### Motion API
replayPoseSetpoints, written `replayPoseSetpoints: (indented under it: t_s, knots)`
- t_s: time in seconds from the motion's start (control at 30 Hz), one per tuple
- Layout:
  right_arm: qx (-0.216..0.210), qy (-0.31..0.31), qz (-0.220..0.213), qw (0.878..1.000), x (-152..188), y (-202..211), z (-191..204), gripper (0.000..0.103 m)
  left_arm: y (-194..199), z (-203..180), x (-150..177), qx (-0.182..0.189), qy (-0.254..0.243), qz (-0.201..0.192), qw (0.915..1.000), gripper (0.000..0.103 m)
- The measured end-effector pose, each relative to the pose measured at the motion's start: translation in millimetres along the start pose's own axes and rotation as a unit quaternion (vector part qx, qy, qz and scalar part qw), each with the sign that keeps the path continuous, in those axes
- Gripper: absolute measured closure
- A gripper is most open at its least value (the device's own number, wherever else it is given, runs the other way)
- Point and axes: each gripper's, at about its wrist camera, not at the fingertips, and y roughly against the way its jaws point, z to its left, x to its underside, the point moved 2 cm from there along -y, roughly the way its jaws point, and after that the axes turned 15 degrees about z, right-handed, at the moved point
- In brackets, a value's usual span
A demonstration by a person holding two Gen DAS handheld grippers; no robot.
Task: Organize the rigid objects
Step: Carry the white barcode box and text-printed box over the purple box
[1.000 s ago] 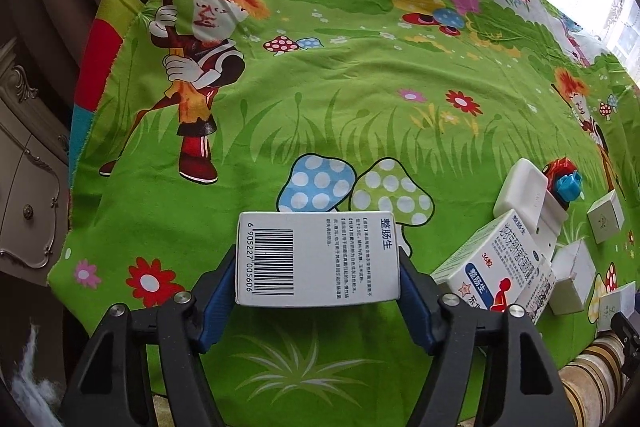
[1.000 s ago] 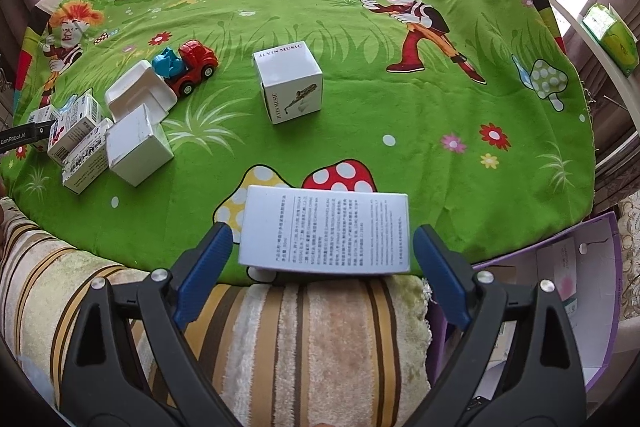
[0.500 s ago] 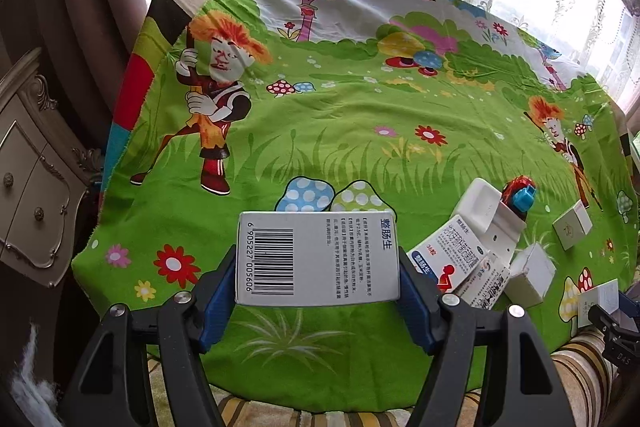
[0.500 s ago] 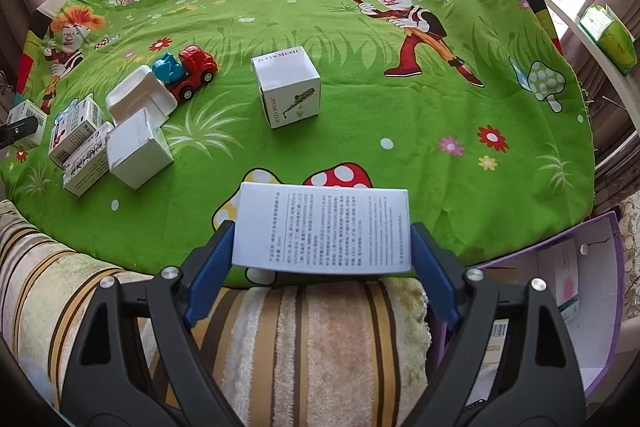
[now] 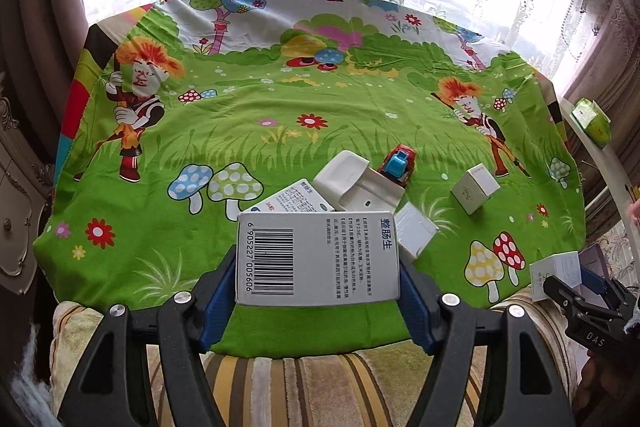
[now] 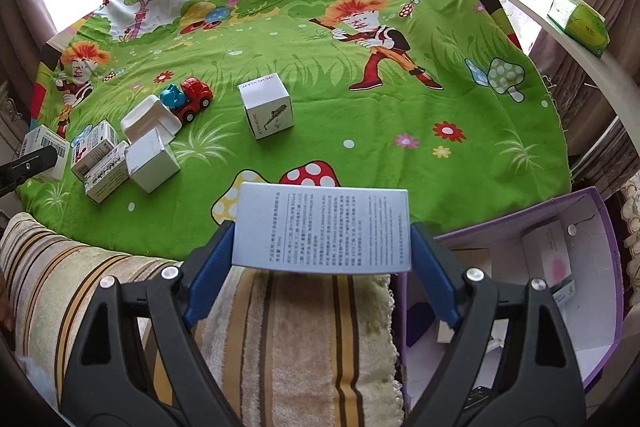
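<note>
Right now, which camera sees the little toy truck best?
The right wrist view: the toy truck shows side-on, with red cab, wheels and blue load all visible. In the left wrist view the toy truck appears end-on, its lower part hidden behind a white box.

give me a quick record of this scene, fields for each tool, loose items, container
left tool: shut on barcode box
right tool: shut on pale blue box
loose items on cloth: toy truck, music box carton, white case, cluster of small boxes
container: purple box, open, beside the table at right, cartons inside
surface: cartoon tablecloth
</note>
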Motion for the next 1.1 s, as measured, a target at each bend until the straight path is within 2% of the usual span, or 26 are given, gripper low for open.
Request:
replayPoseSetpoints:
  t_s: [0.37,0.63,1.1]
  knots:
    - [0.017,-0.075,0.007,0.997,33,11,-81,0.016,2,-69,12,0.032,-0.065,0.009,0.9974,0.031]
    - [0.038,-0.133,0.012,0.990,41,11,-140,0.016,3,-117,20,0.052,-0.112,0.015,0.9922,0.032]
    - [0.042,-0.171,0.024,0.984,41,1,-183,0.015,4,-198,41,0.077,-0.202,0.029,0.9760,0.032]
